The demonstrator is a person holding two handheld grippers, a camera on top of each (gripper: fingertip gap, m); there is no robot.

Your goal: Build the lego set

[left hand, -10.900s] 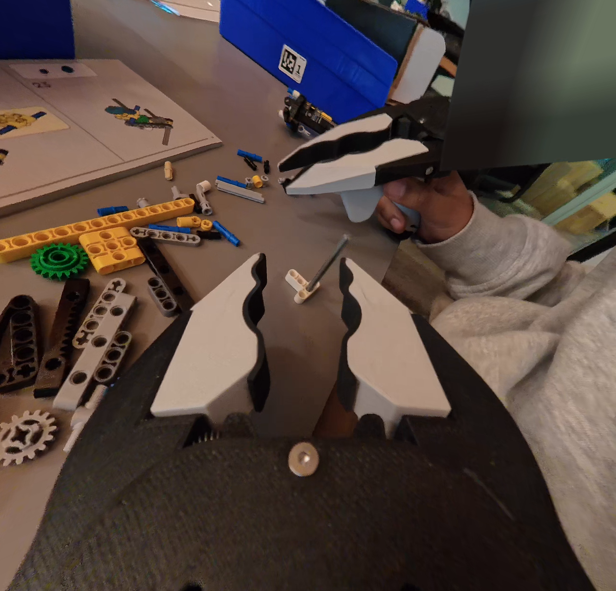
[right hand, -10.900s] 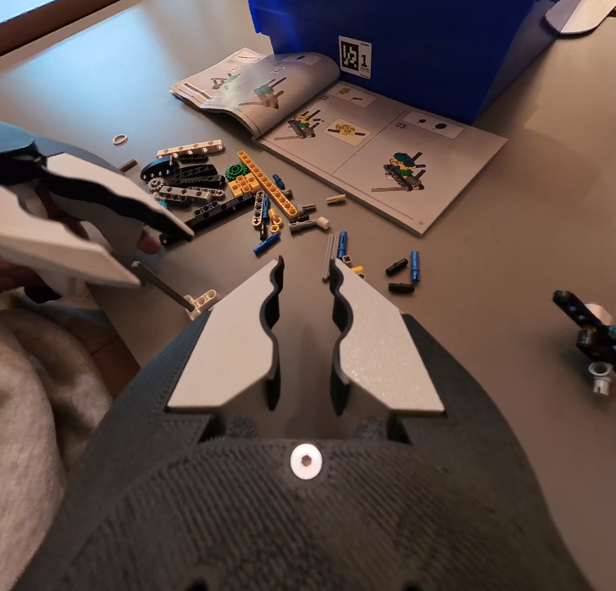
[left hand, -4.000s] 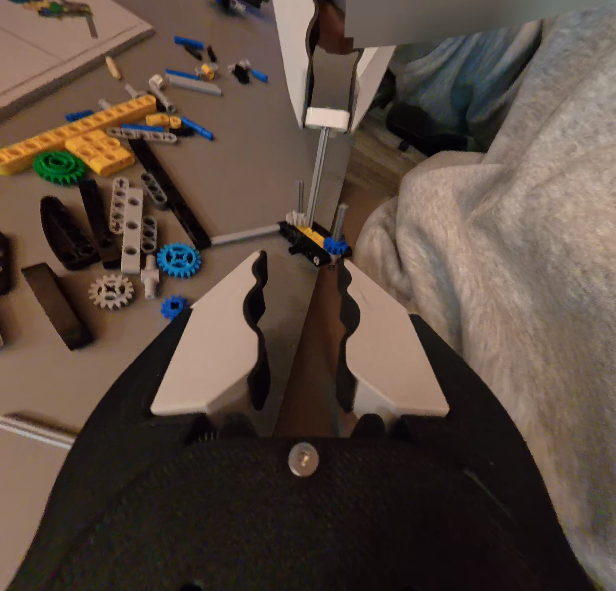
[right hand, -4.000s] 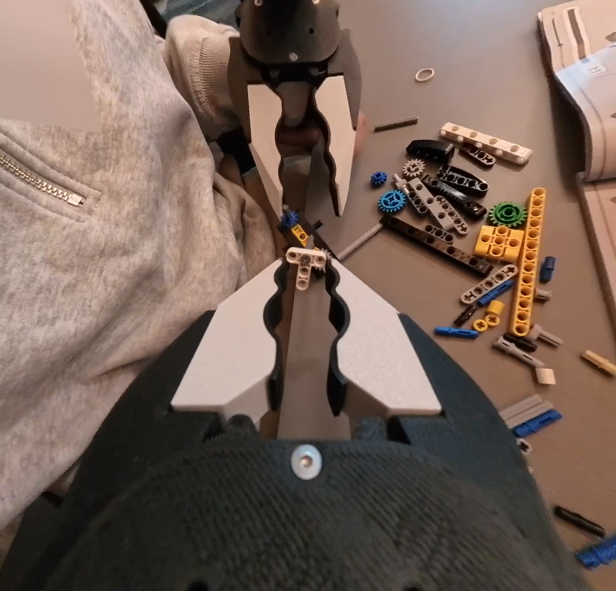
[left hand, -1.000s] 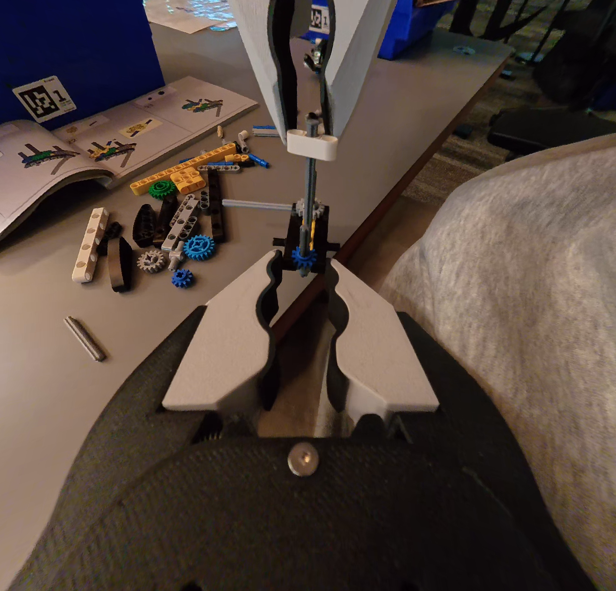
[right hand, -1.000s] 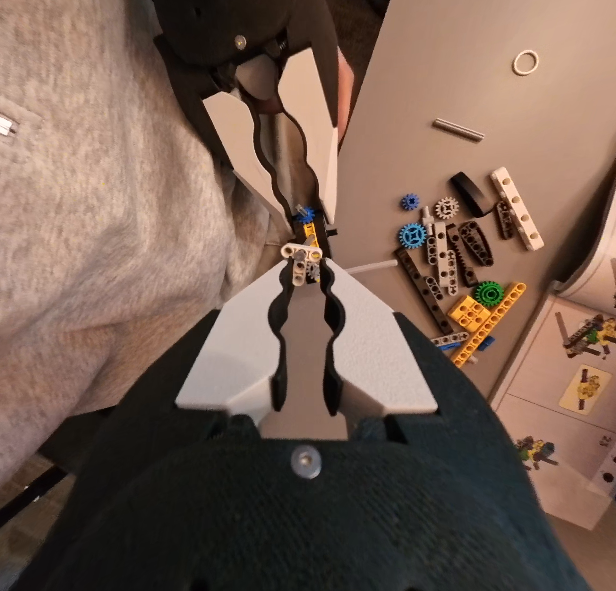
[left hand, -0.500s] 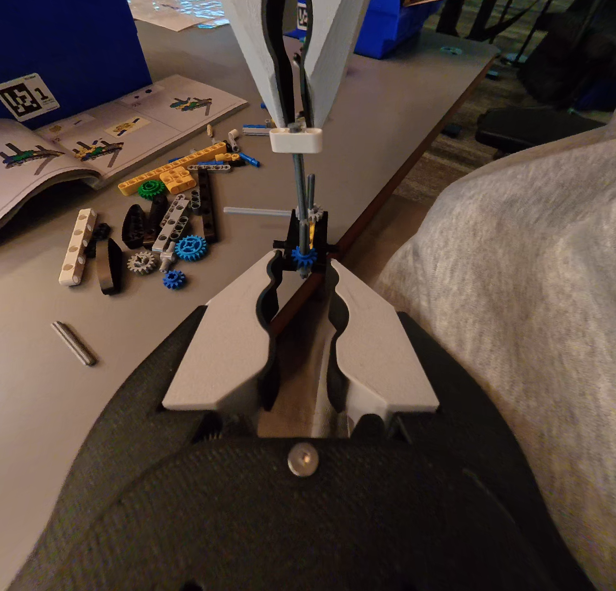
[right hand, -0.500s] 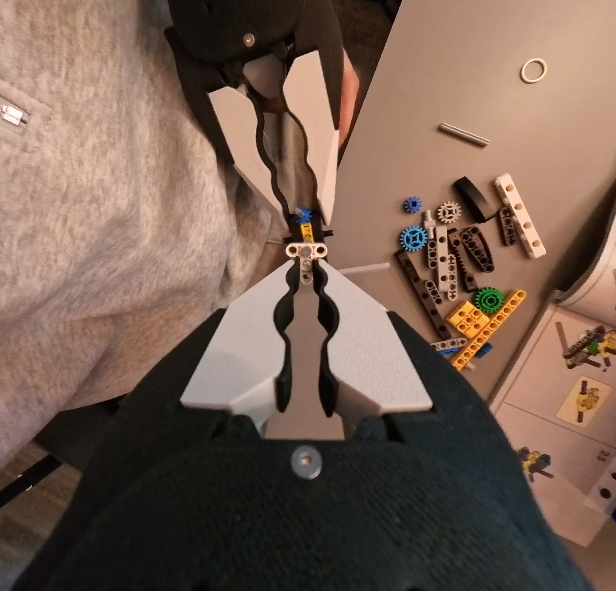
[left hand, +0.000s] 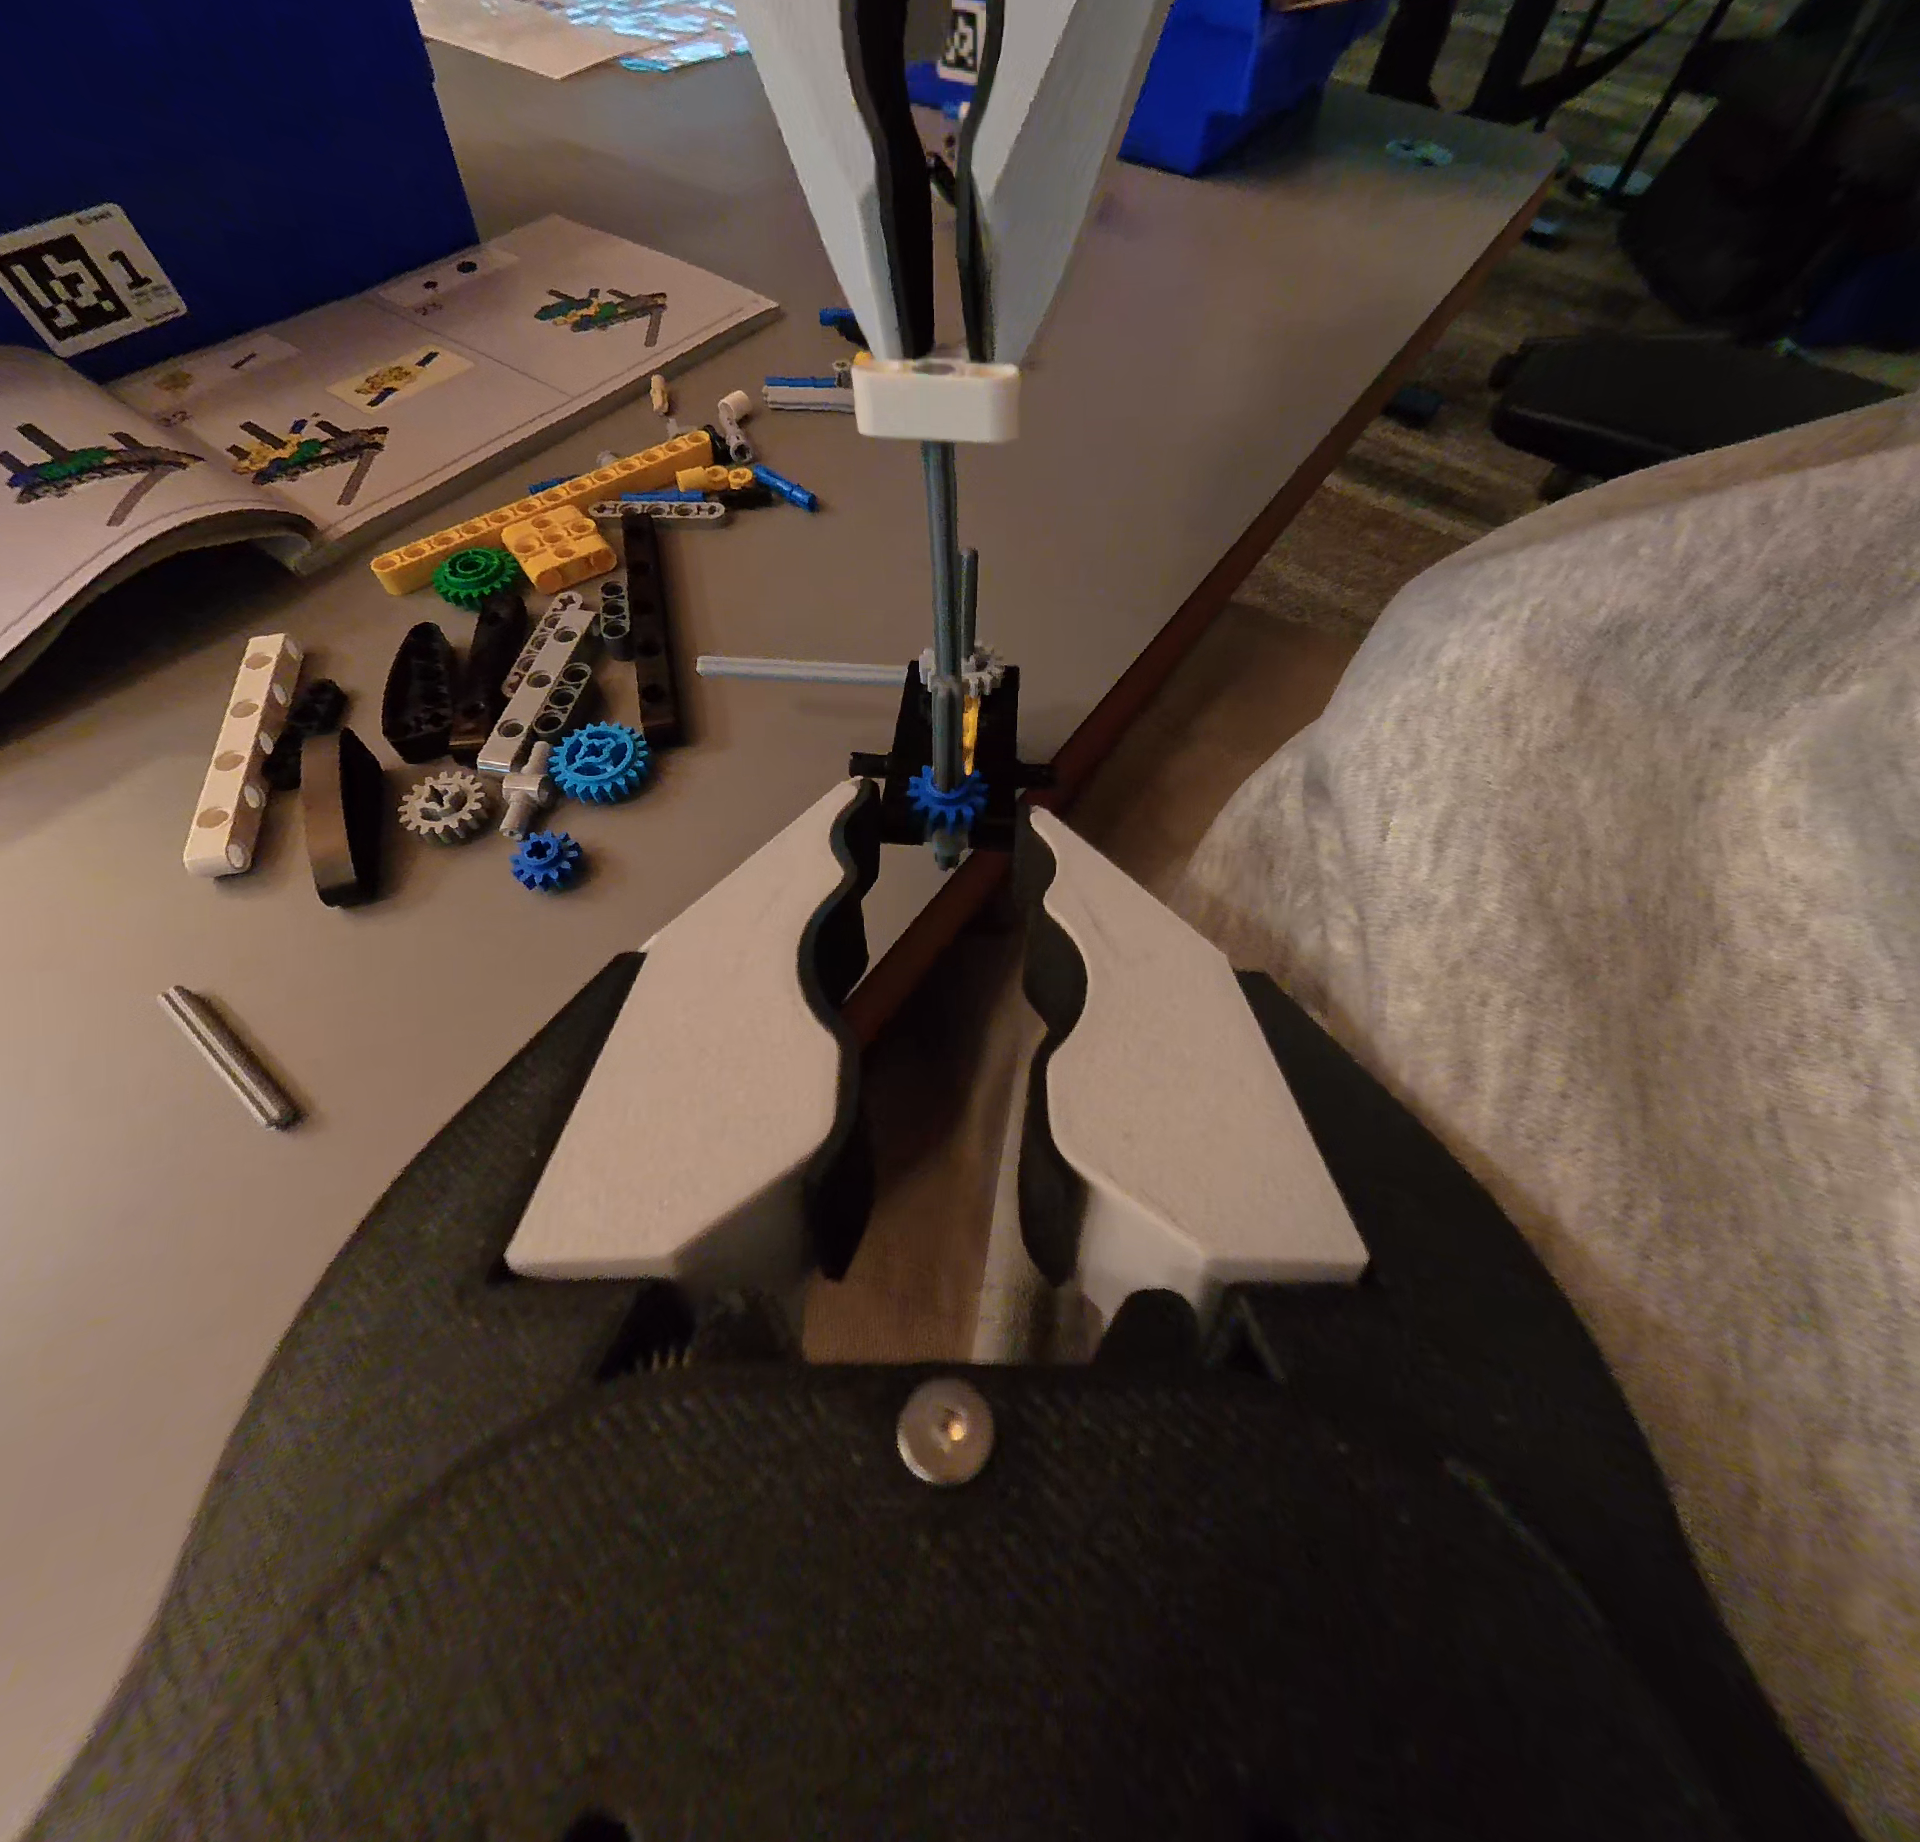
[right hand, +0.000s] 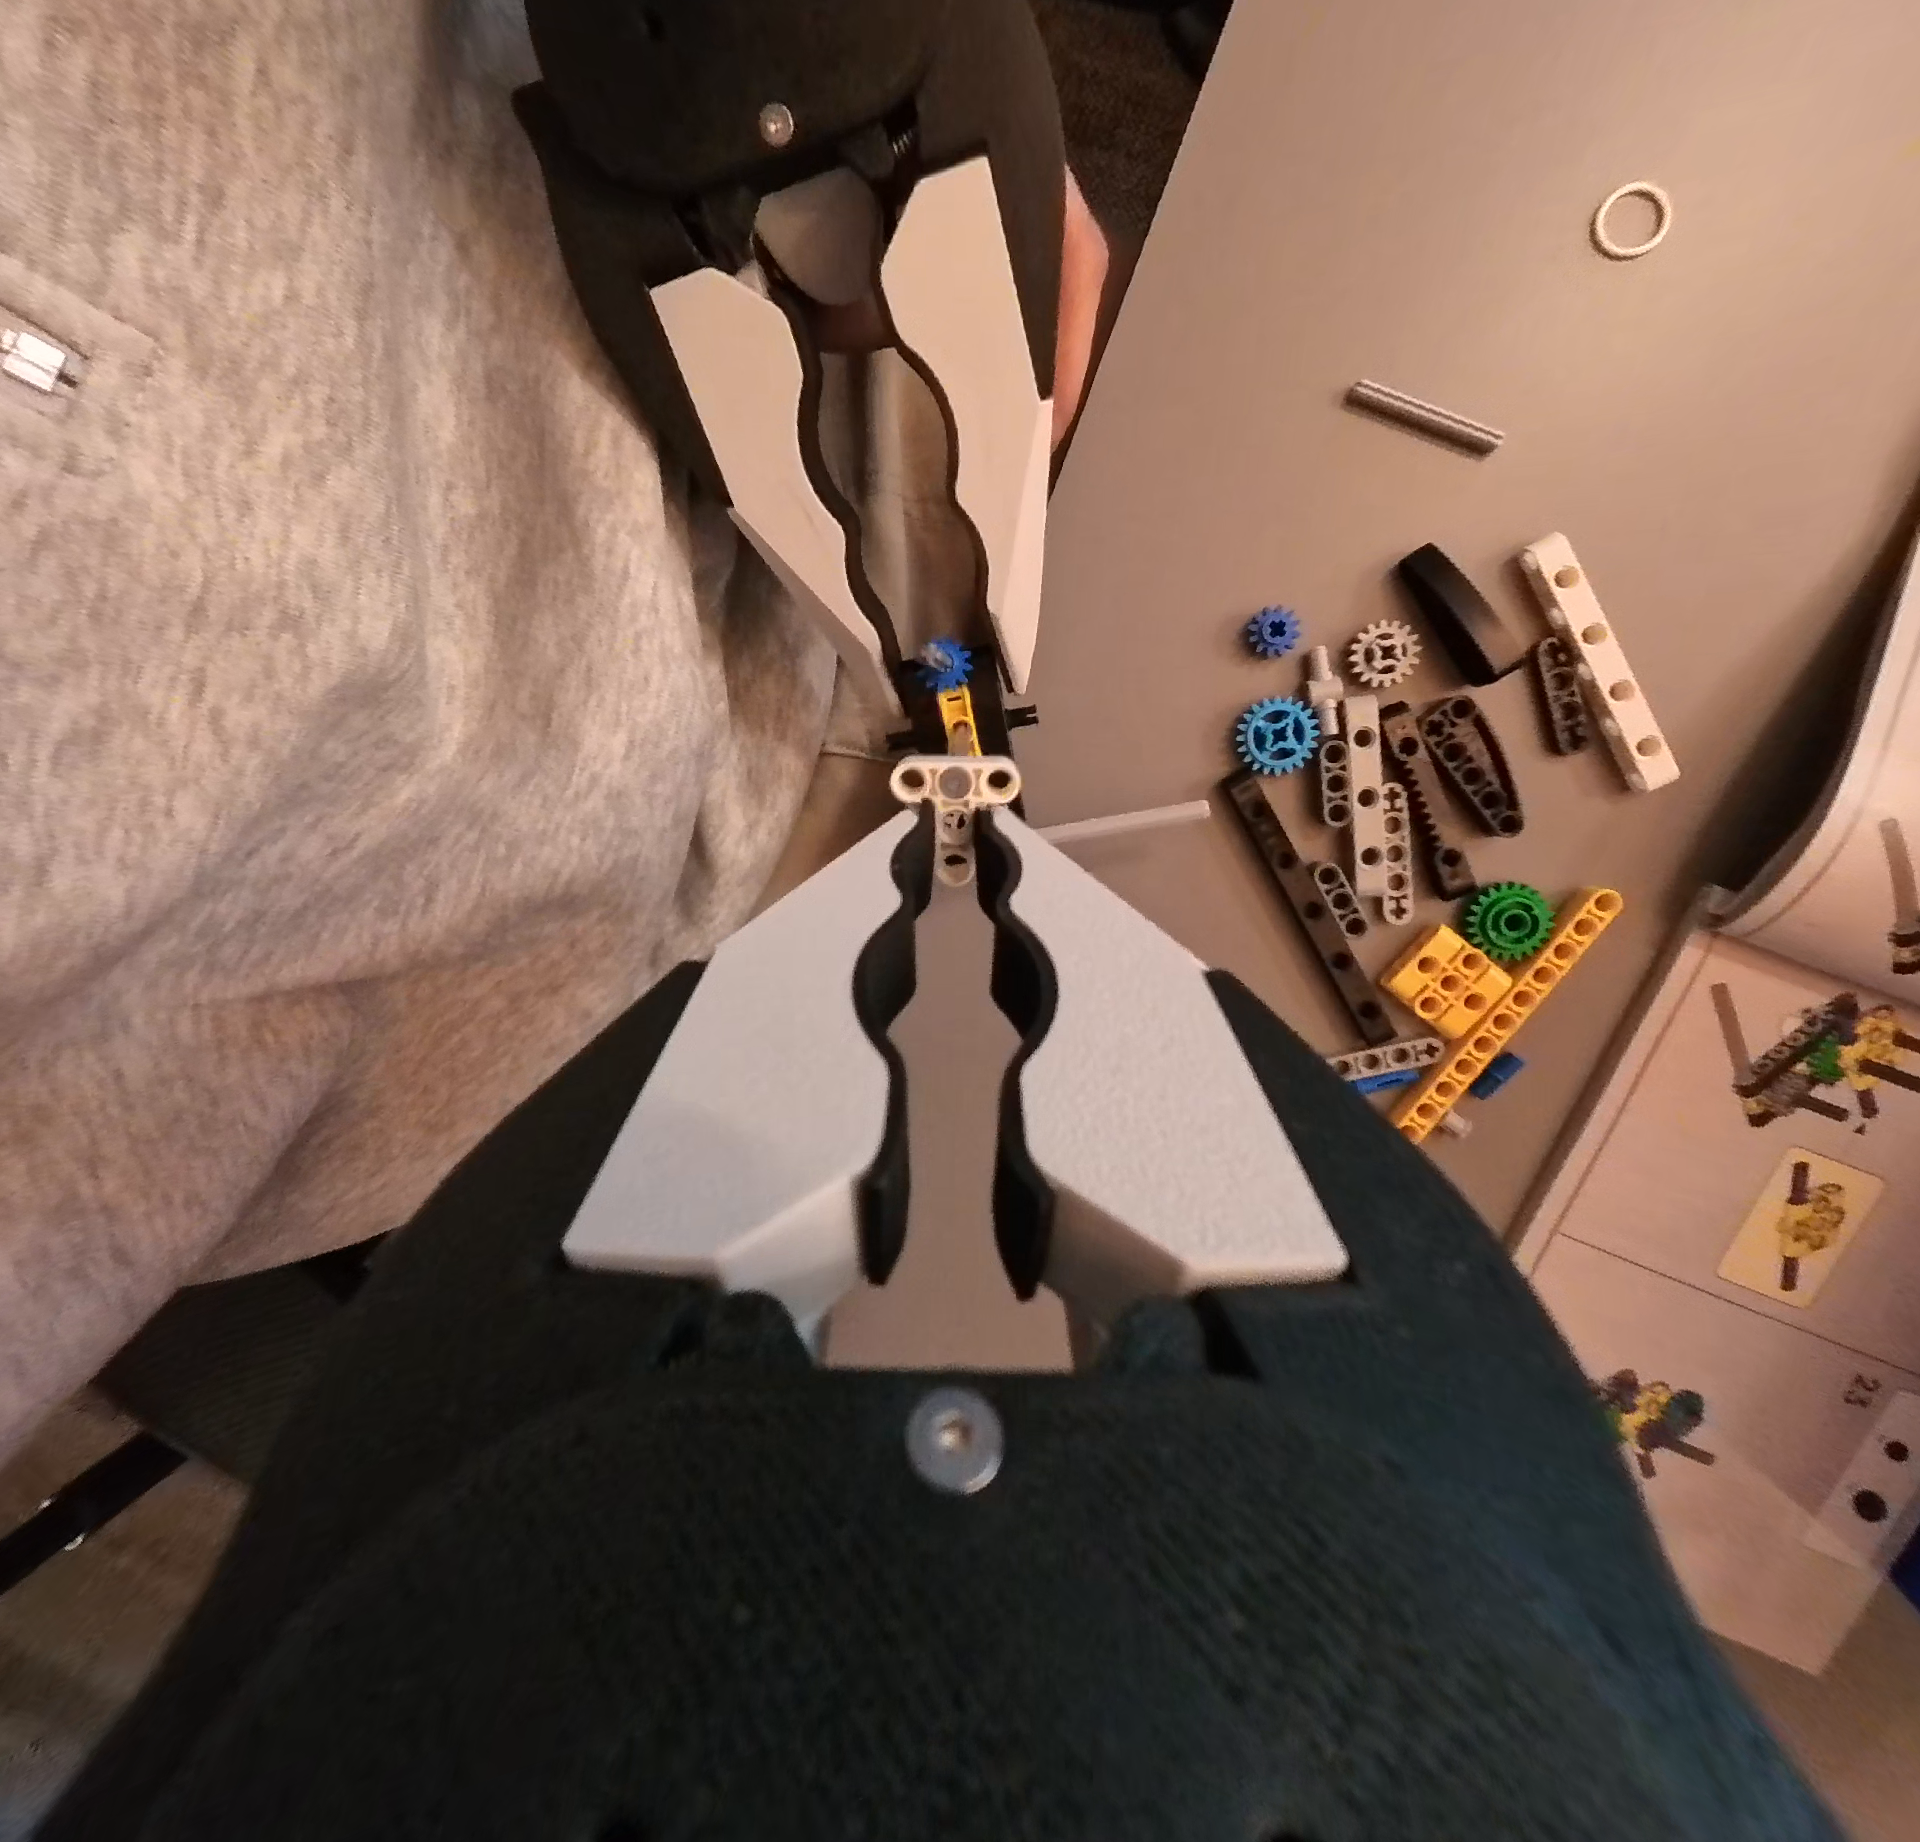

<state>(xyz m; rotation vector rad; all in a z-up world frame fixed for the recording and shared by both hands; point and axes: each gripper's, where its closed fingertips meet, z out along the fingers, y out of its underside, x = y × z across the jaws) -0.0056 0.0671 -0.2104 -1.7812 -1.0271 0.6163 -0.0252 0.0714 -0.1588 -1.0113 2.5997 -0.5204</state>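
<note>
My left gripper (left hand: 951, 821) is shut on a small black assembly (left hand: 961, 727) with a blue gear (left hand: 943, 793), held at the table's edge. My right gripper (right hand: 954, 831) is shut on the stem of a white T-shaped connector (right hand: 954, 779). In the left wrist view it comes down from above (left hand: 935, 353), and a grey axle (left hand: 940, 566) runs from the connector (left hand: 935, 400) straight down through the assembly and the blue gear. A second, shorter axle (left hand: 968, 597) stands beside it. The left gripper (right hand: 951, 665) shows in the right wrist view, gripping the assembly (right hand: 961, 712).
Loose parts lie on the grey table (left hand: 1195, 358): a yellow beam (left hand: 540, 519), a green gear (left hand: 476, 577), blue gears (left hand: 601, 762), black and grey beams, a white beam (left hand: 241, 753), a short grey axle (left hand: 229, 1057). An open instruction booklet (left hand: 416, 379) and blue bins (left hand: 208, 109) stand behind. A person's grey sweater (left hand: 1558, 857) is on the right. My right fingertips sit around 6 cm from my left ones. Left tips and right tips are each some 15 cm from the yellow beam (left hand: 540, 519).
Both grippers were open and empty 10.9 s ago, with the connector and axle lying on the table. In the last second the right gripper straightened the connector and axle over the held assembly.
</note>
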